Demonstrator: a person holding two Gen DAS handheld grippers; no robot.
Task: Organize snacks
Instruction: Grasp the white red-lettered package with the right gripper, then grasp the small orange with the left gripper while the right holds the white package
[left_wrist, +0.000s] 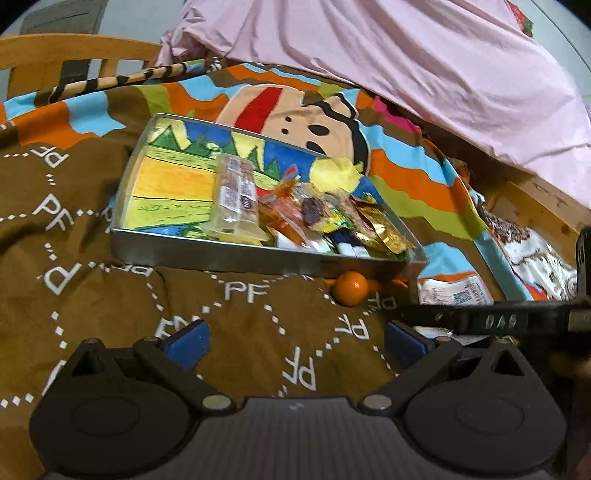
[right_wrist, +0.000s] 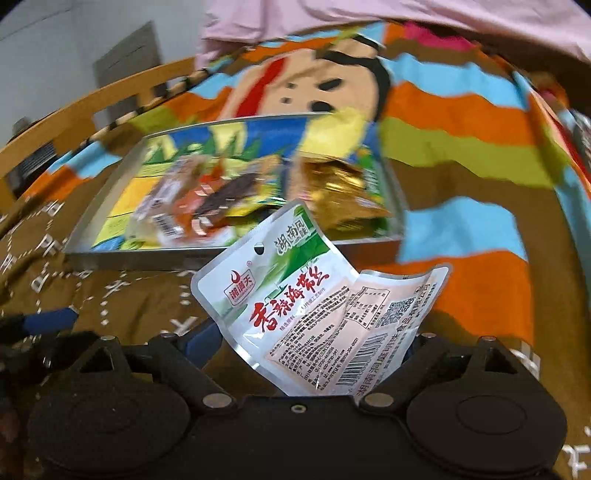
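A shallow metal tray (left_wrist: 236, 260) with a colourful drawn bottom lies on the bedspread and holds several snack packets, among them a long clear biscuit pack (left_wrist: 236, 192) and gold wrappers (left_wrist: 380, 225). My left gripper (left_wrist: 293, 343) is open and empty, low over the brown cloth in front of the tray. My right gripper (right_wrist: 306, 343) is shut on two white-green seaweed snack packets (right_wrist: 291, 295), held in front of the tray (right_wrist: 207, 254). The right gripper's body shows at the right edge of the left wrist view (left_wrist: 517, 317).
A small orange ball (left_wrist: 350, 288) lies against the tray's near wall. More snack packets (left_wrist: 458, 291) lie on the cloth to the right. A pink quilt (left_wrist: 406, 62) is heaped behind. A wooden bed frame (left_wrist: 74, 55) stands at the far left.
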